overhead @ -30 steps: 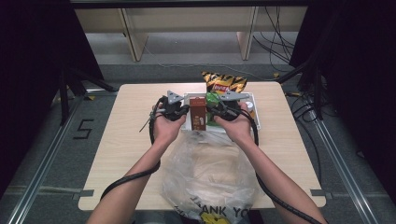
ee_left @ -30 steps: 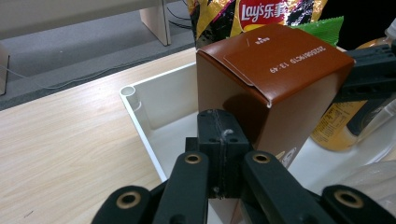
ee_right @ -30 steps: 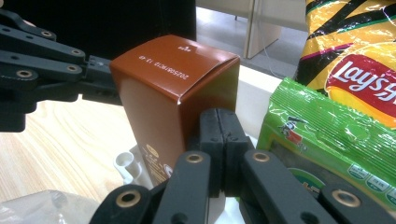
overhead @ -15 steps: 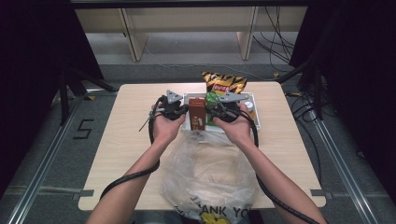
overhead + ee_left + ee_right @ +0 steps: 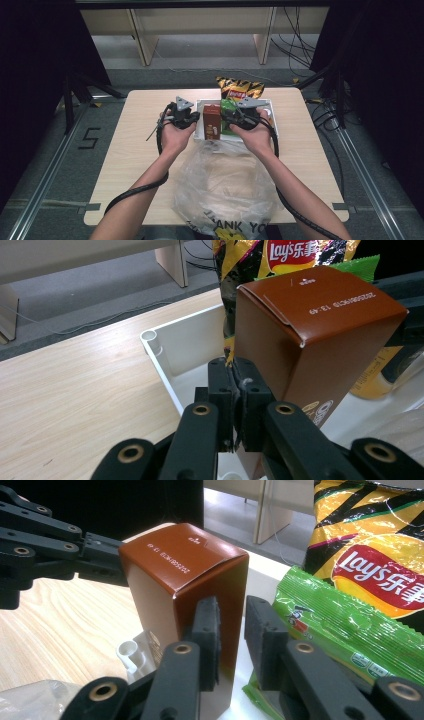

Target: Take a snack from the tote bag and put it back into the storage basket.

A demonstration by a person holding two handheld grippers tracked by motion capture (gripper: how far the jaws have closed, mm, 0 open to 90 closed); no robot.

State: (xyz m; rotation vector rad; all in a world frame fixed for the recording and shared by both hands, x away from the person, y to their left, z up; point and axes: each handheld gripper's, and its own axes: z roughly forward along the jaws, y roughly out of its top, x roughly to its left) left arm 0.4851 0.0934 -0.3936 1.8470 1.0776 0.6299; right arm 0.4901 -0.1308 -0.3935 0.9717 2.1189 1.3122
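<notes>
A brown carton [image 5: 211, 122] stands upright in the left end of a white tray [image 5: 268, 103]. My left gripper [image 5: 196, 120] sits against its left side and my right gripper [image 5: 227, 119] against its right side. In the left gripper view the left gripper [image 5: 234, 385] has its pads pressed together with nothing between them, just left of the carton [image 5: 310, 335]. In the right gripper view the right gripper [image 5: 232, 611] has its jaws a narrow gap apart in front of the carton's [image 5: 185, 565] near corner, clamping nothing I can see.
A yellow Lay's chip bag [image 5: 240, 88] and a green snack packet [image 5: 230, 105] lie at the tray's far side. A yellow-labelled bottle [image 5: 385, 375] is farther right in the tray. A crumpled clear plastic bag [image 5: 225, 192] covers the table's near edge between the forearms.
The carton and both grippers have crept very slightly toward the near edge. The jaws look the same.
</notes>
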